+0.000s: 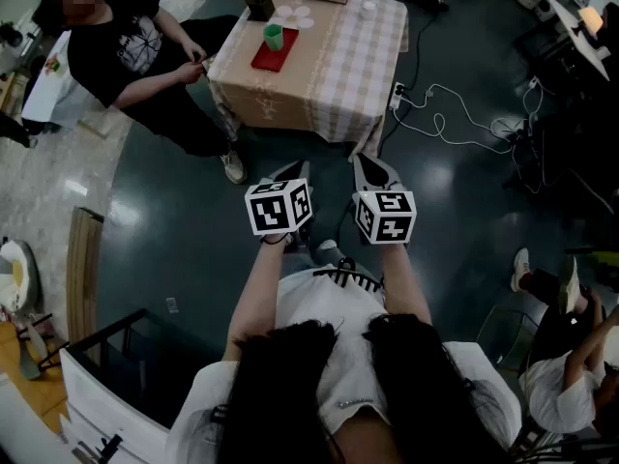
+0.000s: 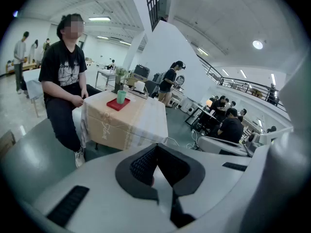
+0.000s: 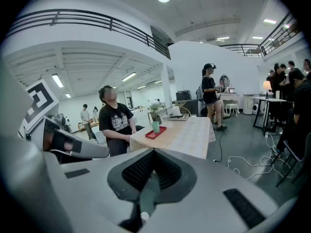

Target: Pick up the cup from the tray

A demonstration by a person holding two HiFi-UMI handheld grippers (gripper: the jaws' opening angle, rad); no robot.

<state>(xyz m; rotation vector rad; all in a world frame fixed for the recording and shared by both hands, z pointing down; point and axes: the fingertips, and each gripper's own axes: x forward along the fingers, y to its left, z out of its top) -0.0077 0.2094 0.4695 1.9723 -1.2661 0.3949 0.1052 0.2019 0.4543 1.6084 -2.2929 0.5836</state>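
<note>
Looking at a green cup (image 1: 274, 37) upright on the red tray (image 1: 268, 62), way over on the bench (image 1: 329, 75), well apart from both grippers. Got the left gripper (image 2: 155, 147) with jaws shut on nothing. Same for the right gripper (image 3: 153, 152): jaws fully closed, empty. Holding both side by side above the floor (image 1: 184, 230). Also seeing a seated person (image 1: 126, 46) beside the bench.

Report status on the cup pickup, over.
Left tool and right tool both shut, empty, well short of the table. Green cup upright on red tray, untouched. Seated person beside the table.
</note>
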